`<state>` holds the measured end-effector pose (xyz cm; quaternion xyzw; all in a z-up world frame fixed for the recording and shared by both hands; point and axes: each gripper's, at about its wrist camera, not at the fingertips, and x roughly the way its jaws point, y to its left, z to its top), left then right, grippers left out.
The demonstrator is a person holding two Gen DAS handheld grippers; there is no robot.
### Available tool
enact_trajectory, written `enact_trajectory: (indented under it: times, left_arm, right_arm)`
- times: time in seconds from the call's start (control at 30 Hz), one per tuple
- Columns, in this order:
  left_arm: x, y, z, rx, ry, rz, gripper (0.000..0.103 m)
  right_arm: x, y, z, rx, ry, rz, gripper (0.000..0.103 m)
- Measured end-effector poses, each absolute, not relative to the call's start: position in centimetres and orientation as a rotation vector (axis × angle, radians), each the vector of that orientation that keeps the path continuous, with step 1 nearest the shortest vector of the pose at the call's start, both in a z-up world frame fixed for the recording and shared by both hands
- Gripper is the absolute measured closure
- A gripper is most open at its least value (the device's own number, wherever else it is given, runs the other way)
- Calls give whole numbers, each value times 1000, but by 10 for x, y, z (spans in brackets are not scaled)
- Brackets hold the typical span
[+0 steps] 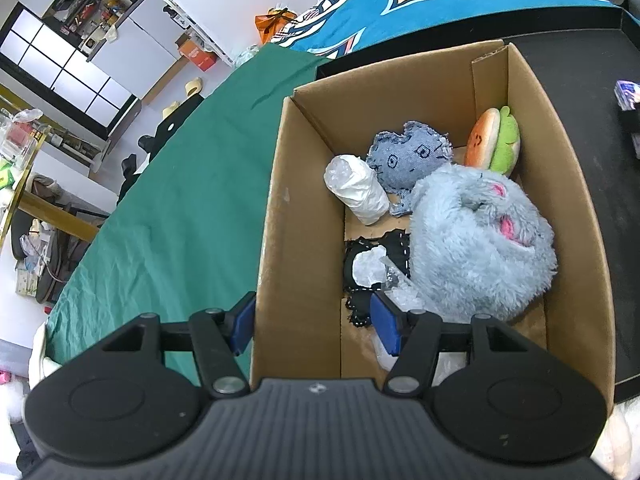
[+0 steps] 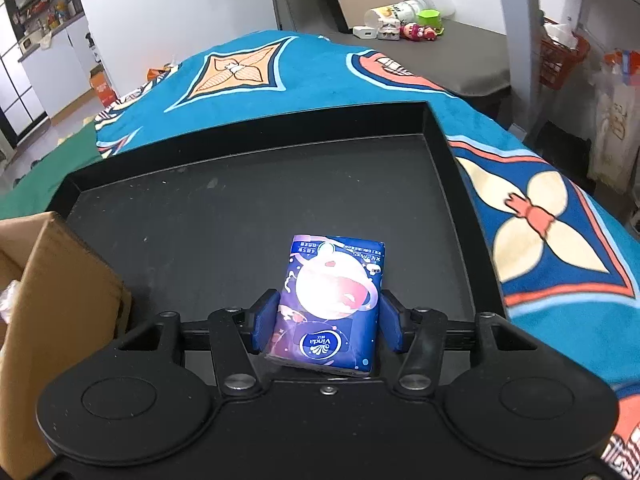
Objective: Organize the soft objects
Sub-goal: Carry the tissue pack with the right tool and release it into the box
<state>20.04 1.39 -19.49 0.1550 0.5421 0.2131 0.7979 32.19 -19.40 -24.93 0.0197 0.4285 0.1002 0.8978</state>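
Observation:
A cardboard box [image 1: 568,184] holds a fluffy blue-grey plush [image 1: 480,248], a denim plush [image 1: 412,156], a burger plush [image 1: 496,140], a white wrapped roll [image 1: 356,190] and a black fabric piece with clear plastic [image 1: 368,264]. My left gripper [image 1: 316,324] stands open astride the box's near left wall, one finger outside and one inside, holding nothing. In the right wrist view, my right gripper [image 2: 326,322] has its blue pads against both sides of a blue tissue pack [image 2: 332,296] that rests on the black tray [image 2: 240,208]. The same pack [image 1: 627,94] shows at the left wrist view's right edge.
The box corner [image 2: 60,280] sits at the tray's left. The tray lies on a blue patterned blanket [image 2: 540,220], with a green cloth [image 1: 180,200] to the left of the box. Toys and cups stand on a far shelf [image 2: 404,20].

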Motion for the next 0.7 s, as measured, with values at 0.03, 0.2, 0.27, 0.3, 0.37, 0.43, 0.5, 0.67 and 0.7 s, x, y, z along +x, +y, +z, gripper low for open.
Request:
enact_trajectory:
  times: [0.03, 0.2, 0.27, 0.3, 0.37, 0.43, 0.5, 0.67, 0.7]
  left_arm:
    - [200, 14, -194, 334, 1161, 455, 44]
    - [197, 15, -191, 327, 1148, 452, 44]
    - [196, 16, -189, 318, 1141, 451, 44]
    - [194, 17, -188, 315, 1137, 449, 44]
    - [193, 17, -187, 312, 1128, 443, 44]
    - [191, 17, -186, 309, 1120, 438, 44]
    - [189, 18, -184, 303, 1112, 432, 44]
    - [185, 18, -179, 285, 1092, 411, 44]
    - [184, 19, -178, 283, 1087, 408, 44]
  right_arm:
    - [319, -196, -248, 45, 885, 207, 51]
    - [302, -206, -238, 69, 869, 206, 51]
    - [296, -209, -233, 84, 861, 207, 51]
    - [294, -210, -230, 90, 857, 209, 51]
    - [288, -211, -225, 99, 845, 214, 51]
    - [282, -212, -220, 108, 836, 218, 51]
    - [278, -213, -215, 115, 828, 220, 51]
    - [265, -214, -202, 138, 814, 215, 51]
    - [262, -213, -199, 139, 807, 215, 51]
